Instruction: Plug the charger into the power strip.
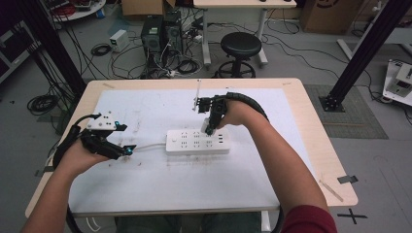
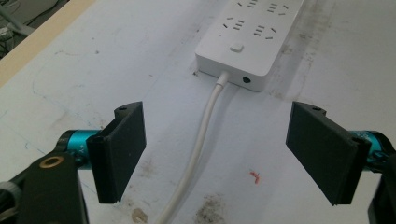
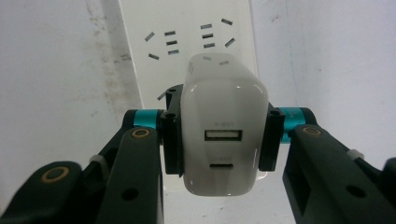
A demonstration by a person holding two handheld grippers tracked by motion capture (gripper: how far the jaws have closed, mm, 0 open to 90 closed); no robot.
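Observation:
A white power strip (image 1: 197,141) lies across the middle of the white mat, its cord (image 2: 198,144) running left. My right gripper (image 1: 210,128) points down at the strip's far right part, shut on a white USB charger block (image 3: 224,135); the charger's ports face the camera and its far end sits over the strip's sockets (image 3: 187,42). Whether it touches them I cannot tell. My left gripper (image 1: 127,148) rests low at the left of the strip, open, its pads (image 2: 123,147) standing on either side of the cord without touching it.
The white mat (image 1: 145,184) covers most of the wooden table (image 1: 335,170). A thin upright rod (image 1: 197,94) stands behind the right hand. Beyond the table are a black stool (image 1: 240,48), computer boxes and floor cables.

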